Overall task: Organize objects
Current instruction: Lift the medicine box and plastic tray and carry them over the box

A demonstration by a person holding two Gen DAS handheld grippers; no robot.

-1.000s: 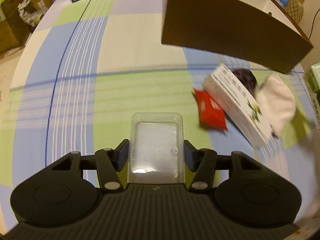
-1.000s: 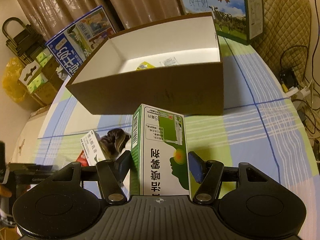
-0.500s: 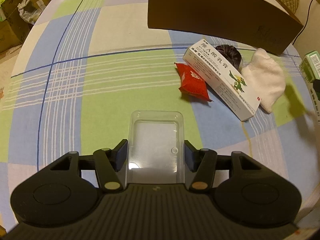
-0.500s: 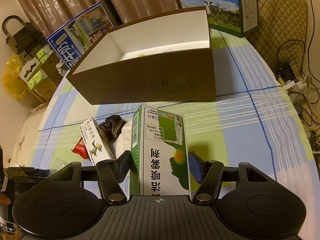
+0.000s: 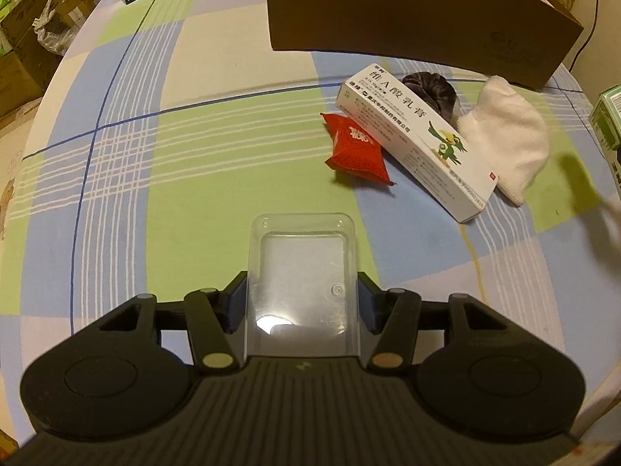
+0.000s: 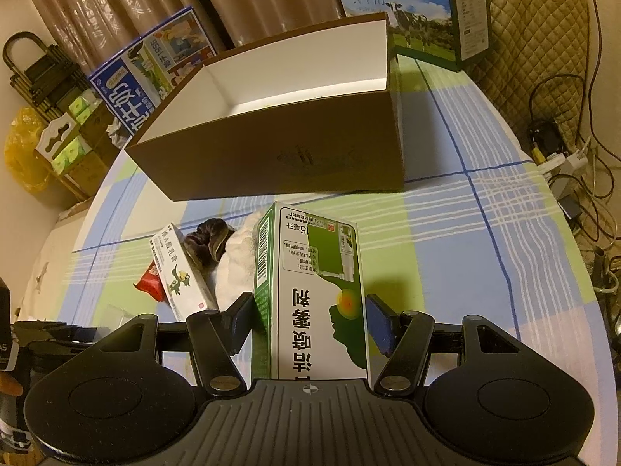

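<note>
Clear plastic tray: a transparent rectangular plastic tray [image 5: 302, 272] with rounded corners and a raised rim sits between the pads of the left gripper [image 5: 302, 299], above the checked cloth at the near edge of the left wrist view.
Left gripper state: both pads press on the tray's long sides; it is clamped.
Green-and-white carton: a tall cardboard carton [image 6: 314, 291] with a green side panel bearing a barcode, and a white face with black characters and a green head profile, printed upside down in the right wrist view.
Right gripper state: the right gripper [image 6: 308, 320] is closed on the carton's two sides, holding it upright.
Carton location: near centre, in front of the brown box.
Brown cardboard box: open-topped, white inside [image 6: 279, 143], standing at the far middle of the checked tablecloth [image 5: 163, 163].
Loose items: a red foil packet [image 5: 355, 147], a long white ointment box with a green bird [image 5: 415, 139], a dark fabric scrunchie [image 5: 431, 91] and a white folded cloth [image 5: 504, 136] lie clustered on the cloth, right of centre, just near of the brown box.
Contact: the red packet touches the ointment box.
</note>
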